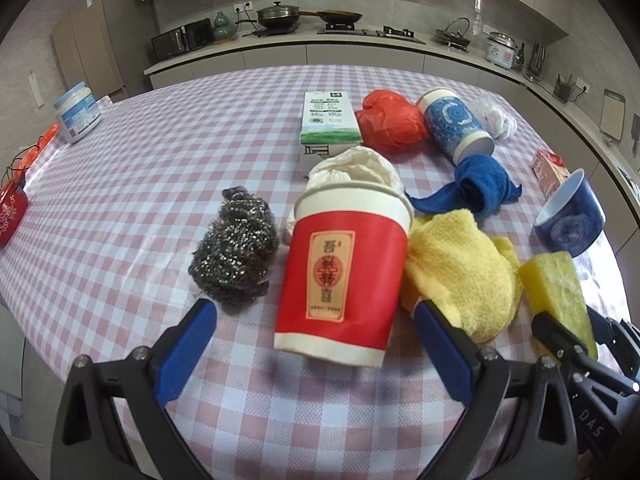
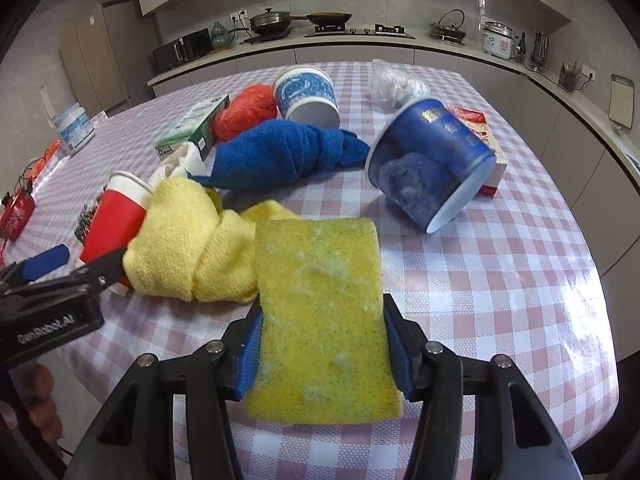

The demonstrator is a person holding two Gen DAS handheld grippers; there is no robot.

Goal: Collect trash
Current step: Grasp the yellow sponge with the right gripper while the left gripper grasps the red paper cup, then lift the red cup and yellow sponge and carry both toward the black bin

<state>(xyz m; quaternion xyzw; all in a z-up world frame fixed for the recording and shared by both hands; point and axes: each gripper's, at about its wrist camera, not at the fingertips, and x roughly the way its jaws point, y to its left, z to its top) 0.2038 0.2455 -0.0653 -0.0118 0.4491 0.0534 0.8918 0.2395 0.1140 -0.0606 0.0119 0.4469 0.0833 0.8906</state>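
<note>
Trash and cleaning things crowd the checked worktop [image 1: 120, 168], and the red paper cup [image 1: 344, 276] serves as the landmark. It lies tipped, its mouth turned away from the left wrist camera, with crumpled white paper [image 1: 356, 168] bulging from that mouth, so it looks ready to be taken as one piece of rubbish. The left hand-held gripper [image 1: 316, 340] hovers just in front of the cup's base, its blue fingers [image 1: 188, 344] spread wider than the cup and touching nothing; that wide, released stance fits an approach to straddle the cup, though that is a judgement.

To the left of the cup sits a steel wool scourer [image 1: 236, 252]. Against the cup's right side is a yellow cloth [image 1: 460, 272], and beyond the cloth the right hand-held gripper [image 2: 320, 344] is clenched on a yellow sponge [image 2: 320, 308], pinching its long sides so it juts forward off the worktop, probably for carrying.

Behind the cup lie a green-and-white carton [image 1: 328, 120], a red plastic bag [image 1: 390, 122] and a toppled blue-patterned cup [image 1: 456, 124]. A blue cloth [image 1: 476, 188] lies behind and right of it, and further right a tilted dark blue cup [image 2: 432, 160].

No bin or bag for collecting shows in either view.
</note>
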